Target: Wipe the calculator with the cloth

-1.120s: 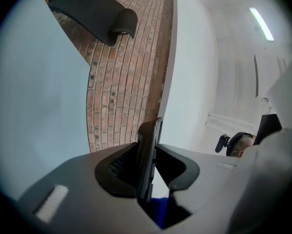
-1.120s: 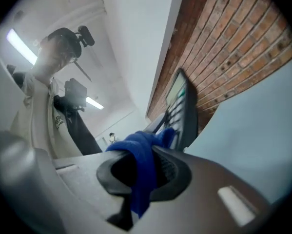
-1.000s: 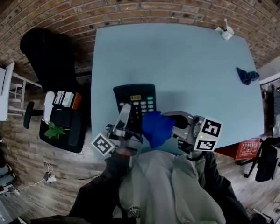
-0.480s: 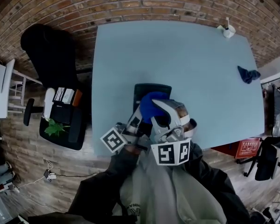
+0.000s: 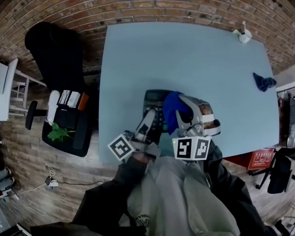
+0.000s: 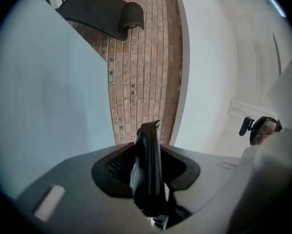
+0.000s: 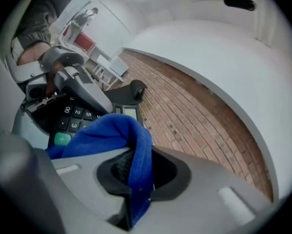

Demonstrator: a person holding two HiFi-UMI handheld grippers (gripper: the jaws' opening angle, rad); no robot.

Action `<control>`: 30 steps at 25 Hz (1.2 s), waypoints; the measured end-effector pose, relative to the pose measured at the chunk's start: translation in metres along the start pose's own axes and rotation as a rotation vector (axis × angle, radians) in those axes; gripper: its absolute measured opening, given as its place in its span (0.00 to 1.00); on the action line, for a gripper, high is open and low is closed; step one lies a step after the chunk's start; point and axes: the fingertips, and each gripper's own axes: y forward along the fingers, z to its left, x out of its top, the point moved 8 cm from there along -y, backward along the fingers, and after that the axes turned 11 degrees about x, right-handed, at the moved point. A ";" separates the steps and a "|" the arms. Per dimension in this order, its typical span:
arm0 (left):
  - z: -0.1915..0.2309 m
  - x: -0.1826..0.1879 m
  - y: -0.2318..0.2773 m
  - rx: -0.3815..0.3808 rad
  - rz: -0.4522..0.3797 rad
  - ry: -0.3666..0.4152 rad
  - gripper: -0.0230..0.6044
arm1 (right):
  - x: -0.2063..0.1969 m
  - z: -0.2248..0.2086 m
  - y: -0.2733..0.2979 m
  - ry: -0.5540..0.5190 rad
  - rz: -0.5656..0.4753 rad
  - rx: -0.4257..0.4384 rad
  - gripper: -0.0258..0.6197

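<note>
Compared with a second ago, the right gripper [image 5: 181, 116], pinching the blue cloth [image 5: 170, 104], has rolled over and now presses it on the calculator [image 5: 152, 98]. The left gripper [image 5: 151, 122] clamps the calculator's edge, near the bench's [image 5: 196, 58] near edge.

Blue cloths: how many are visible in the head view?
2. One cloth is clamped in the right gripper, by the calculator; the other cloth lies near the right edge of the table.

Most of the calculator [image 5: 152, 97] is buried in the head view: the blue cloth [image 5: 171, 109] and right gripper [image 5: 182, 118] cover its right side, the left gripper [image 5: 150, 119] its near edge. Little white thing [image 5: 243, 35] on the far table [image 5: 186, 53] corner is too small to tell, honestly.
</note>
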 end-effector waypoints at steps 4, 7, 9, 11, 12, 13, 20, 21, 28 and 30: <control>0.011 -0.025 0.003 0.057 0.060 -0.040 0.21 | 0.029 0.019 0.013 -0.100 -0.038 0.041 0.10; 0.018 -0.017 0.002 0.077 0.034 -0.056 0.21 | 0.025 0.017 0.023 -0.095 -0.055 0.086 0.10; 0.023 -0.007 0.001 0.083 0.010 -0.051 0.22 | 0.002 0.017 0.025 -0.066 -0.003 0.115 0.10; 0.030 0.002 0.001 0.086 -0.015 -0.054 0.22 | -0.027 0.022 0.023 -0.003 0.055 0.153 0.10; 0.033 0.006 0.001 0.089 -0.024 -0.052 0.22 | -0.040 0.027 0.023 0.044 0.072 0.178 0.10; 0.035 0.008 0.004 0.091 -0.029 -0.047 0.22 | -0.051 0.032 0.021 0.099 0.082 0.202 0.10; 0.079 0.003 0.032 0.229 0.011 0.047 0.22 | -0.117 0.075 0.002 0.423 0.210 0.260 0.10; 0.086 0.004 0.035 0.262 0.013 0.056 0.22 | -0.126 0.076 0.001 0.454 0.226 0.250 0.10; 0.101 -0.011 0.055 0.342 0.088 0.115 0.34 | -0.145 0.076 0.018 0.485 0.229 0.283 0.10; 0.099 -0.016 0.054 0.359 0.138 0.134 0.49 | -0.136 0.077 0.027 0.467 0.200 0.266 0.10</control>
